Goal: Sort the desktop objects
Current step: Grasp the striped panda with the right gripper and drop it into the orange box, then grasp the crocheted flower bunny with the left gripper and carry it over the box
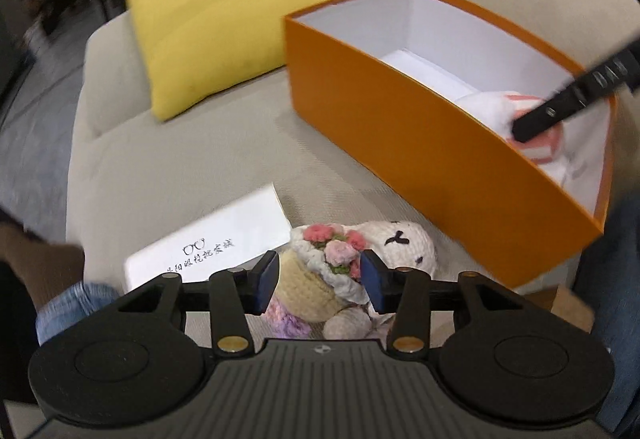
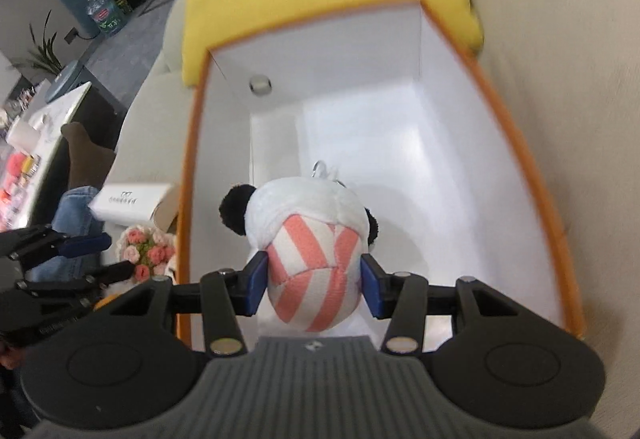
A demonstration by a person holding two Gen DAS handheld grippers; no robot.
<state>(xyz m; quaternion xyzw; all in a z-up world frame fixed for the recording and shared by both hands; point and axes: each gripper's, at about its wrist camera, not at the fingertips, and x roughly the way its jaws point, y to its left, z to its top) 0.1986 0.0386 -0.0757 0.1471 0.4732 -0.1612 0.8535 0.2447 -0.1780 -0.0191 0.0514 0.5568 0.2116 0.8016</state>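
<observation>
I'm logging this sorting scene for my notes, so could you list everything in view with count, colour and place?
box: 1, orange with white inside, open, on the sofa
panda plush: 1, white, black ears, pink stripes, over the box interior
crochet doll: 1, cream with pink flowers, on the sofa beside the box
card box: 1, white, glasses print, left of the doll
cushion: 1, yellow, behind the box
sofa: 1, beige
left gripper: around the doll
right gripper: pads against the panda plush
</observation>
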